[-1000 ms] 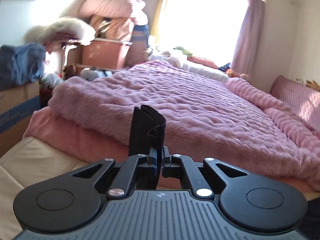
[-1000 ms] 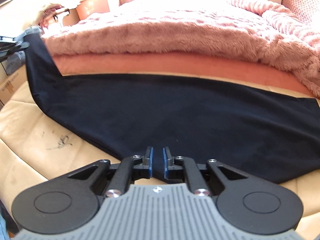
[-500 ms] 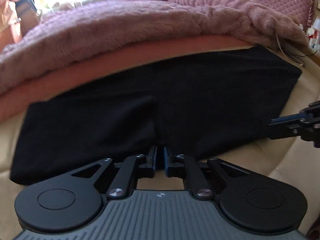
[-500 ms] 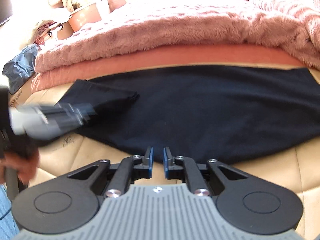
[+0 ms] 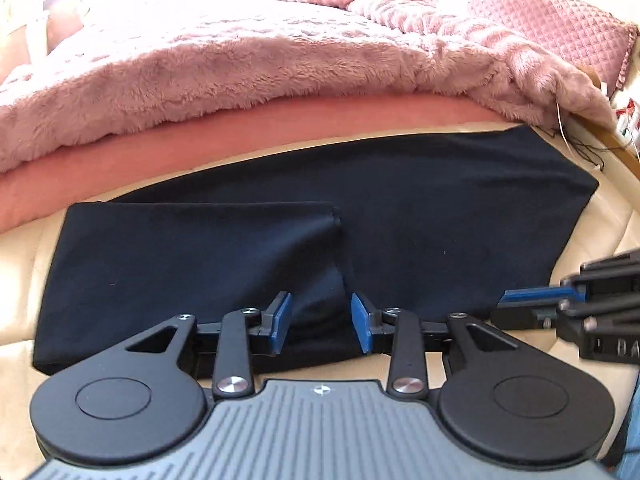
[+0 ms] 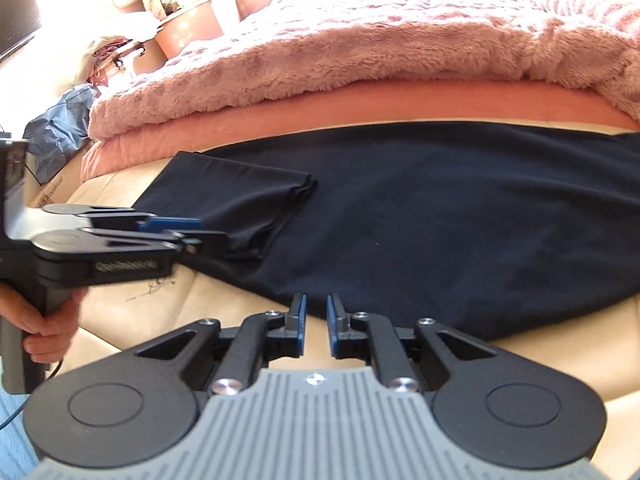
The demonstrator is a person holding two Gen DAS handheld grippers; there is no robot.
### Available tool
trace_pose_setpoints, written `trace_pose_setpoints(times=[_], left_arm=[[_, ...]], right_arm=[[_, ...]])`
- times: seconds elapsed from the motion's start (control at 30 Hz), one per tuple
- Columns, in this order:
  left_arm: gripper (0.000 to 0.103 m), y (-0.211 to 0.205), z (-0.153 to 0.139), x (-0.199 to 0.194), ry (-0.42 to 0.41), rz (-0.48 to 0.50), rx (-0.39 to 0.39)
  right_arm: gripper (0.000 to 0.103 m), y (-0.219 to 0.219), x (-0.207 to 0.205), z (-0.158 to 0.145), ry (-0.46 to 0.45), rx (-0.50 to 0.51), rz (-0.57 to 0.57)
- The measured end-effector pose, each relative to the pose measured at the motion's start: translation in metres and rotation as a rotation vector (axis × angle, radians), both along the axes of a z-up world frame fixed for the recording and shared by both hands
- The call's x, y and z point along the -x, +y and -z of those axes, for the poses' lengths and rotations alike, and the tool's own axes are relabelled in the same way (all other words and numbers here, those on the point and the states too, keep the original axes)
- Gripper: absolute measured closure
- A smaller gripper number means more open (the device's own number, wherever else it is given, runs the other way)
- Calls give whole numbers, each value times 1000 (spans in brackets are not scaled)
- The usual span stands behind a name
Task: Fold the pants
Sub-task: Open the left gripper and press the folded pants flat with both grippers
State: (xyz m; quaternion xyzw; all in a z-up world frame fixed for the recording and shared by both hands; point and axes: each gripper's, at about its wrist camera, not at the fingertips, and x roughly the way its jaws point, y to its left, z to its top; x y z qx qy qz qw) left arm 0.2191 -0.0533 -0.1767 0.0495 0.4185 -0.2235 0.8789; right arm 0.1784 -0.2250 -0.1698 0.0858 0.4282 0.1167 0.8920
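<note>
The dark navy cloth pants (image 5: 420, 220) lie flat along the cream leather bed edge (image 5: 24, 264), just beside the fluffy pink blanket (image 5: 240, 60), their left end folded back over the middle. The left gripper (image 5: 320, 318) hangs over the near edge of that folded flap, its blue-padded jaws just having spread apart, with cloth between them but seemingly no longer pinched. The right gripper (image 6: 316, 320) sits at the pants' near edge, jaws nearly together, and whether cloth is caught there cannot be told.

Left gripper (image 5: 320, 322) black with blue pads (image 5: 280, 320), 2 silver screws, ribbed grey housing; right gripper (image 6: 316, 324) alike
</note>
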Motion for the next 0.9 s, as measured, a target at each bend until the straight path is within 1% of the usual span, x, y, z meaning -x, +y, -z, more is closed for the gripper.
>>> trace_pose_setpoints(times=[0.03, 0.07, 0.1, 0.13, 0.17, 0.23, 0.27, 0.37, 0.4, 0.43, 0.47, 0.5, 0.57, 0.6, 0.63, 0.67, 0.7, 0.73, 0.77, 0.83, 0.87, 0.9], left_arm=[[62, -1, 4, -4, 14, -16, 10], [65, -4, 6, -6, 32, -31, 15], [74, -4, 7, -7, 49, -48, 17], [81, -4, 10, -8, 69, -60, 23], [84, -2, 12, -9, 76, -65, 41], [103, 3, 12, -9, 83, -76, 69], [103, 8, 11, -11, 103, -95, 106], [103, 29, 2, -13, 149, -160, 264], [103, 36, 0, -15, 166, -174, 305], [103, 41, -1, -16, 183, -178, 341], [103, 43, -2, -17, 192, -176, 357], [103, 43, -1, -18, 199, -167, 355], [103, 38, 4, -20, 210, -139, 315], [103, 36, 9, -23, 232, -124, 313], [103, 33, 13, -26, 270, -104, 321], [103, 30, 19, -28, 303, -88, 309], [103, 26, 23, -30, 325, -79, 281], [102, 26, 23, -28, 317, -84, 275], [102, 28, 21, -28, 324, -93, 288], [100, 34, 16, -29, 331, -102, 322], [100, 38, 11, -28, 311, -104, 330], [100, 43, 6, -26, 289, -113, 334]], right_arm=[[96, 1, -1, 1, 0, 2, -4], [96, 1, -1, 2, 2, 4, -4], [96, 1, -1, 3, 6, 5, -4], [93, 0, -2, 4, 10, 2, -4], [92, -1, -1, 6, 13, -1, -3], [91, -2, -2, 8, 17, -1, -3], [91, -3, -3, 10, 19, -1, -1], [91, -3, -6, 14, 24, -8, 0], [91, -2, -8, 15, 25, -8, -1], [91, -1, -8, 16, 26, -9, -2], [91, -1, -9, 17, 26, -11, -4], [91, 0, -11, 17, 27, -15, -5], [91, 1, -14, 18, 28, -21, -6], [91, 1, -15, 19, 28, -23, -5], [91, 2, -17, 18, 26, -24, -6], [91, 3, -19, 17, 22, -24, -8], [91, 3, -20, 16, 20, -26, -9], [90, 3, -22, 15, 19, -31, -9], [90, 3, -25, 13, 17, -40, -8], [81, 3, -33, 10, 18, -78, 0], [78, 2, -37, 9, 22, -104, 9], [73, 2, -42, 9, 28, -140, 15]])
